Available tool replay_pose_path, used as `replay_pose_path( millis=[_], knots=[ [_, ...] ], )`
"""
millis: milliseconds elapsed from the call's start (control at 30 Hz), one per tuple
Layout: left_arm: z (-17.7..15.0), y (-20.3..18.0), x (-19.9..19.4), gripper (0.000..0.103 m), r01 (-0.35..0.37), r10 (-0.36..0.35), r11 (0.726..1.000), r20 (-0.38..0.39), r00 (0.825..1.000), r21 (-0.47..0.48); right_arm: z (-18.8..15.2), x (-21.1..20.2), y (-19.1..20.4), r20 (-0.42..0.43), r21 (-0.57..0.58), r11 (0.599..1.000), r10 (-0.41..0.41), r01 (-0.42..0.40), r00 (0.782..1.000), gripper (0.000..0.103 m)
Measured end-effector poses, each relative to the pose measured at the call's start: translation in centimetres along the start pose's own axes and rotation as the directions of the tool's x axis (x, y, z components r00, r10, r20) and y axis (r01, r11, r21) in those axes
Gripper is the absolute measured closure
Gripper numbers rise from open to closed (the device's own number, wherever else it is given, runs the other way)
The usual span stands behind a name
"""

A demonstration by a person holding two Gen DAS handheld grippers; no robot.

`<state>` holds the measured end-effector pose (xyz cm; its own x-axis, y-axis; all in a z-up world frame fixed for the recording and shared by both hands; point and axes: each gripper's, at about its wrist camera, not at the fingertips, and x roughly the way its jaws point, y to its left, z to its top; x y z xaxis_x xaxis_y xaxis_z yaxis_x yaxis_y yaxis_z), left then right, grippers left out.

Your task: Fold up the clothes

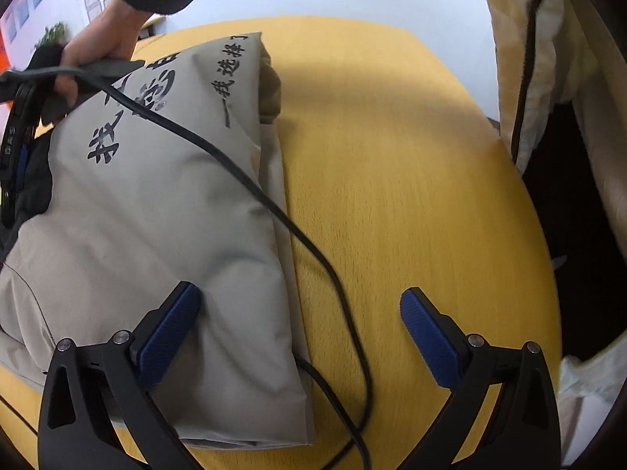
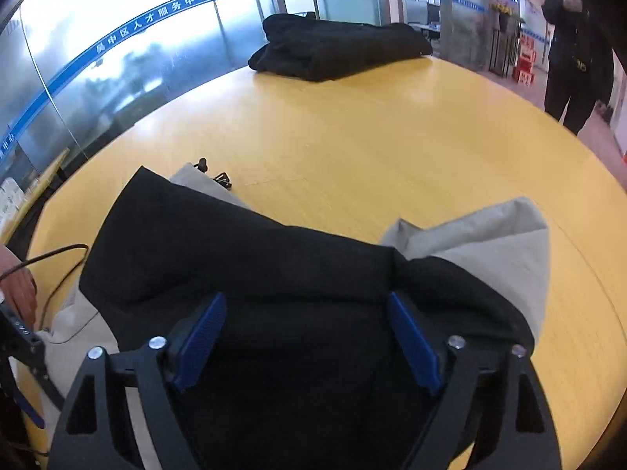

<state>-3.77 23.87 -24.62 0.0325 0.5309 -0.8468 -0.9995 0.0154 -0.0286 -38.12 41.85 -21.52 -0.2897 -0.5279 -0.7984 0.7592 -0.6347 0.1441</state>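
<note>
Left tongs point(image 1: 299, 307) sit spread wide over the near edge of the grey jacket point(image 1: 156, 211), one blue pad point(image 1: 172, 333) pressing on the fabric, the other hanging above bare yellow surface point(image 1: 411, 180), nothing gripped. The jacket lies folded into a long padded bundle on the left part of the surface, black printed characters point(image 1: 156, 94) running across its back. A black cable point(image 1: 250, 192) trails over it and curls down onto the wood. At the far end, a bare hand point(image 1: 98, 47) in a dark sleeve holds the right tongs against the jacket. From the right wrist view, the right tongs point(image 2: 307, 327) also stand wide, both pads over the jacket's black lining point(image 2: 243, 258), with grey shell fabric point(image 2: 493, 243) peeking out on either side; whether the pads touch the cloth I cannot tell. Across the surface, well apart, a folded black garment point(image 2: 337, 51) rests near the far edge. A person in dark clothes point(image 2: 572, 55) stands beyond the surface.
</note>
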Motion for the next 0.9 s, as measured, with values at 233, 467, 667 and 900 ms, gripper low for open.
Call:
replay_pose_path(
  millis=[233, 467, 667, 900],
  knots=[
    [2.6, -1.2, 0.8, 0.001, -0.008, 0.008, 1.0, -0.008, 1.0, -0.014, 0.3, -8.5, -4.9, 0.222, 0.101, 0.995, -0.033, 0.011, 0.974, 0.02],
    [5.0, -0.3, 1.4, 0.001, -0.01, 0.011, 0.999, 0.023, 1.0, -0.053, -0.1, -0.9, -8.7, 0.004, 0.146, 0.989, -0.026, 0.025, 1.0, 0.017],
    [6.6, 1.0, 1.7, 0.001, -0.002, 0.003, 0.996, 0.018, 1.0, -0.092, -0.6, -7.2, -4.6, 0.151, 0.176, 0.982, -0.09, 0.063, 0.984, 0.019],
    [8.2, 3.8, -4.9, 0.001, 0.024, 0.033, 0.896, 0.12, 0.992, -0.444, -13.4, -26.1, 0.4, 0.312, 0.262, 0.955, 0.055, -0.141, 0.948, 0.014]
  ],
)
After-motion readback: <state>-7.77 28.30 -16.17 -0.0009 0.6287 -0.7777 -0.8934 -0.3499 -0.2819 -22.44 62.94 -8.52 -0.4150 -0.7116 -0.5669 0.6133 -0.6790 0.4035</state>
